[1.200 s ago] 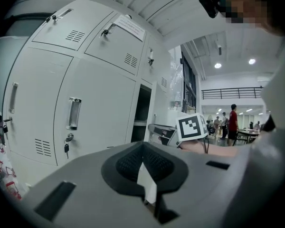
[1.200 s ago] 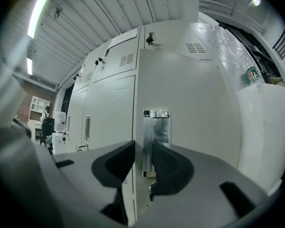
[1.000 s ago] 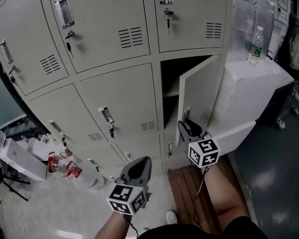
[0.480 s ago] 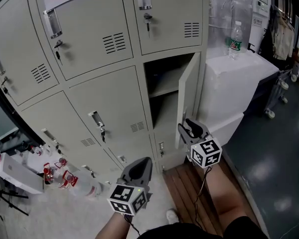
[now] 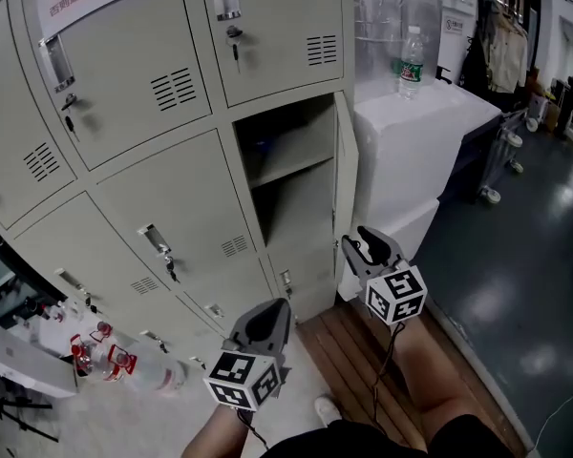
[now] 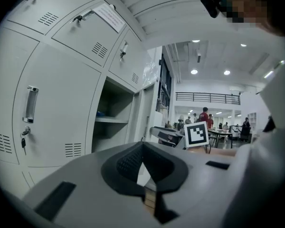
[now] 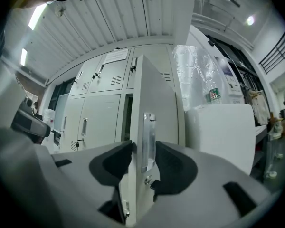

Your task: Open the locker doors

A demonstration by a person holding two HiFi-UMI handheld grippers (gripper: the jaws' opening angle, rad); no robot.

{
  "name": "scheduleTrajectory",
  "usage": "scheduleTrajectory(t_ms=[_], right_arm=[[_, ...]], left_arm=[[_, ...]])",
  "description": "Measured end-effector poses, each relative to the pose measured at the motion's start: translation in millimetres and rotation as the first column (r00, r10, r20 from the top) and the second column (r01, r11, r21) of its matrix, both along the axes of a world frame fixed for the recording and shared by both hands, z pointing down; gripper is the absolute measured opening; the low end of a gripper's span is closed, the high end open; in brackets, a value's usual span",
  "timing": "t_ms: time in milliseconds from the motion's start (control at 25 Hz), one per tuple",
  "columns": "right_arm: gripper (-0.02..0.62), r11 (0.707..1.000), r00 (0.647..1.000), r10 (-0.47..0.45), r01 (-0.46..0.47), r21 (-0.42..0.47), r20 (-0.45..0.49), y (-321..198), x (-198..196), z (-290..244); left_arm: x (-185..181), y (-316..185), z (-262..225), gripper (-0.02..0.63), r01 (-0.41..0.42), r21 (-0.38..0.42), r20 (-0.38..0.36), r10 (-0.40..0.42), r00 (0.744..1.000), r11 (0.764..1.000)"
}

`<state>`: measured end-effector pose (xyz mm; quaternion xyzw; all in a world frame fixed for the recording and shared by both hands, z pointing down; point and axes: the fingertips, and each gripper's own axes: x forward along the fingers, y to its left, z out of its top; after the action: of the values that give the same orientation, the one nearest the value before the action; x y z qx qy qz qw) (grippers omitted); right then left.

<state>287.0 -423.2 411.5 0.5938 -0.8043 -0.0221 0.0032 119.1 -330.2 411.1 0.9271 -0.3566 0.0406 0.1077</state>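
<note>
Grey metal lockers (image 5: 172, 189) fill the head view, stacked in rows, and one locker door (image 5: 345, 194) in the right column stands swung out, baring a compartment (image 5: 291, 184) with a shelf (image 5: 286, 165) inside. The right tongs (image 5: 355, 239) sit at that door's lower free edge. The left tongs (image 5: 279, 306) hang low and apart from the lockers, above the pale floor. A water bottle (image 5: 412, 60) stands upright on a white block (image 5: 430, 132) just right of the lockers, and wooden slats (image 5: 363, 351) lie below the open door.

Over to the left gripper view: the left tongs (image 6: 143, 146) are clenched tip to tip with nothing in them. Beyond them the open compartment (image 6: 111, 113) shows, beside a closed door with a handle (image 6: 31, 103). The right tongs' marker cube (image 6: 196, 134) floats off to the right.

Now the right gripper view: the locker door (image 7: 154, 94) comes edge-on, straight between the right tongs (image 7: 142, 160), its metal handle (image 7: 148, 141) in the gap too. These tongs have just been opening and look released rather than clamped, with the door's edge just beside the left pad. The water bottle (image 7: 213, 96) stands on the white block (image 7: 223, 127) at the right.
</note>
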Motion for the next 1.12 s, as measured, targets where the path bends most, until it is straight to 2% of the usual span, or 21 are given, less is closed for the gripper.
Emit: scheduleTrajectory(t_ms=[160, 280, 520, 680, 760, 840, 920, 1120], right_arm=[[0.155, 0.999, 0.999, 0.047, -0.047, 0.005, 0.022, 10, 15, -3], [0.161, 0.997, 0.997, 0.075, -0.075, -0.002, -0.013, 15, 17, -2], [0.1, 0.983, 0.982, 0.174, -0.177, -0.046, -0.07, 20, 36, 0], [0.069, 0.975, 0.977, 0.208, -0.211, -0.073, -0.049, 24, 52, 3], [0.077, 0.981, 0.982, 0.188, -0.187, -0.052, 0.012, 30, 52, -3], [0.142, 0.985, 0.985, 0.171, -0.17, -0.027, 0.034, 32, 47, -12], [0.161, 0.985, 0.985, 0.171, -0.171, -0.023, -0.007, 26, 42, -14], [0.139, 0.977, 0.976, 0.198, -0.204, -0.06, -0.085, 13, 42, -5]], left_arm=[[12, 4, 0, 0.002, -0.042, -0.001, 0.001, 0.042, 0.999, 0.999], [17, 10, -2, 0.002, -0.06, 0.003, 0.001, 0.06, 0.998, 0.998], [18, 22, -11, 0.002, -0.07, 0.02, -0.009, 0.07, 0.997, 0.997], [18, 26, -13, 0.002, -0.067, 0.023, -0.016, 0.067, 0.998, 0.997], [18, 27, -12, 0.002, -0.066, 0.02, -0.018, 0.066, 0.998, 0.998], [19, 27, -11, 0.002, -0.063, 0.018, -0.019, 0.064, 0.998, 0.998], [20, 27, -11, 0.002, -0.06, 0.017, -0.023, 0.061, 0.998, 0.998], [21, 28, -12, 0.002, -0.053, 0.02, -0.023, 0.054, 0.998, 0.998]])
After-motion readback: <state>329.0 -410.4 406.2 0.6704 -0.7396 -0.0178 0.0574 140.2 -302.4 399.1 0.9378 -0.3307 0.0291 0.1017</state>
